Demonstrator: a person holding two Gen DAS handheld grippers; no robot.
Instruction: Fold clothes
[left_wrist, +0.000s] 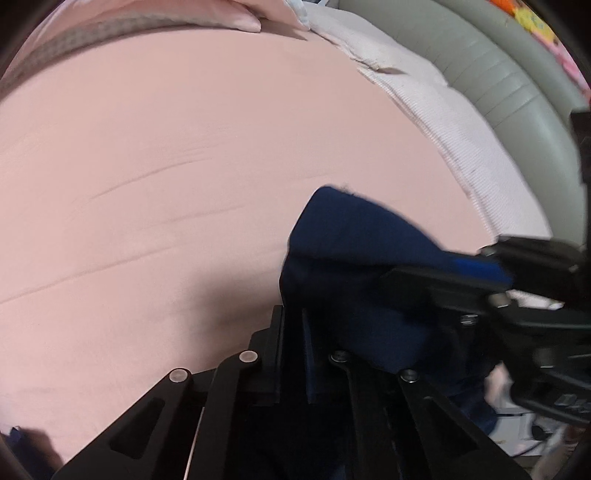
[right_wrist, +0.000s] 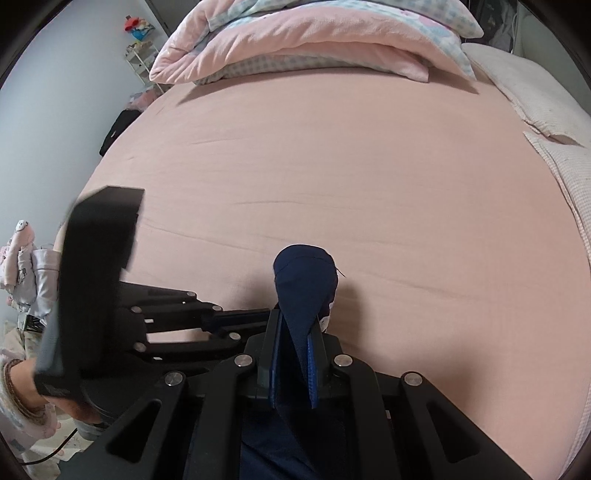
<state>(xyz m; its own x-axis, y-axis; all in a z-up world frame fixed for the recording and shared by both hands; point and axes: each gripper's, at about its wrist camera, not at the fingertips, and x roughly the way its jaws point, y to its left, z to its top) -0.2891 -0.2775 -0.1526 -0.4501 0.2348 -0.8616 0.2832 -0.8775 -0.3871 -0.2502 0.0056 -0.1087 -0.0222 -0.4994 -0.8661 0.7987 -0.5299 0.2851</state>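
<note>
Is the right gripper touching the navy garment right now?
Touching. The right wrist view shows the right gripper shut on the navy garment, a fold of the cloth bulging out past its fingertips.

The right gripper (right_wrist: 293, 354) pinches a navy garment (right_wrist: 304, 284) above a pink bed sheet (right_wrist: 332, 166). The left gripper (right_wrist: 255, 319) reaches in from the left, beside the cloth. A folded quilt (right_wrist: 314, 40) lies at the far end.

The navy blue garment (right_wrist: 304, 288) is a soft, plain knit, bunched into a rounded fold that stands up just above the pink bed sheet (right_wrist: 332, 166), near the sheet's front edge. Its lower part hangs down below that edge, out of sight.
</note>
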